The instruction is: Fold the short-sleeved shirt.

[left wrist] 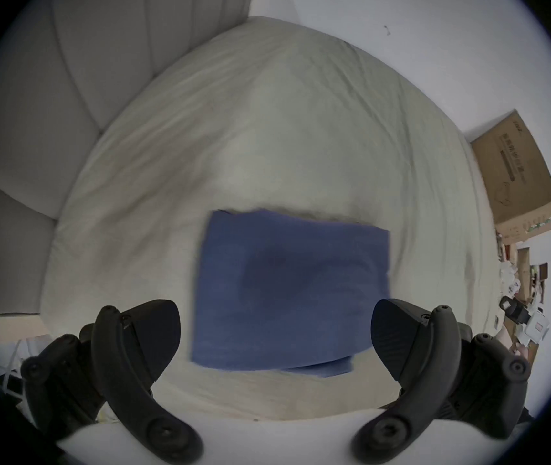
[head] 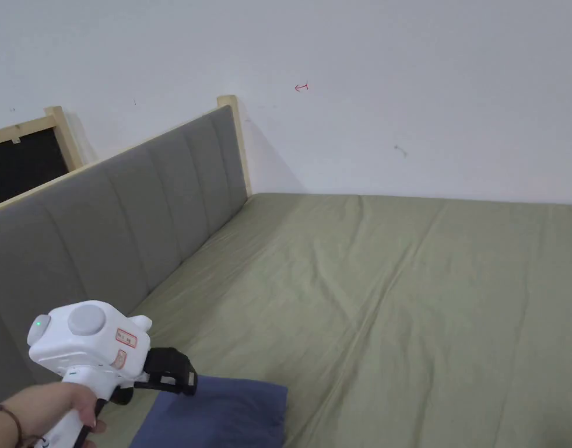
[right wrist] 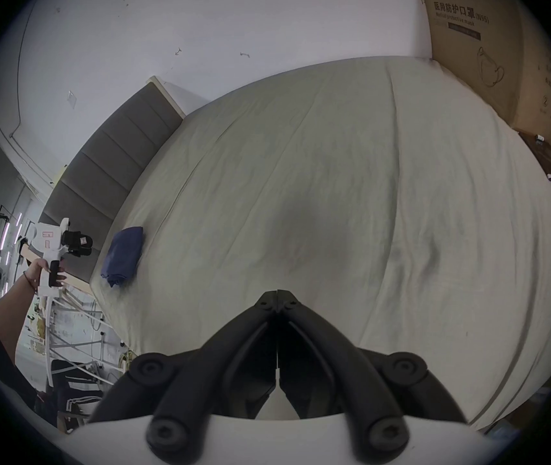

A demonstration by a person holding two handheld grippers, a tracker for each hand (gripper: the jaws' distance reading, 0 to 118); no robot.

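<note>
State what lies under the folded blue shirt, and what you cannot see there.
The blue shirt lies folded on the bed's olive-green sheet, near the grey headboard. The sheet shows all round it. The patch directly beneath the shirt, and the shirt's inner layers, are covered.

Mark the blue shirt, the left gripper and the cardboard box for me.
blue shirt [left wrist: 287, 291]: left gripper view, middle of the folded cloth.
left gripper [left wrist: 276, 331]: left gripper view, midway between fingertips.
cardboard box [right wrist: 489, 53]: right gripper view, printed face.
</note>
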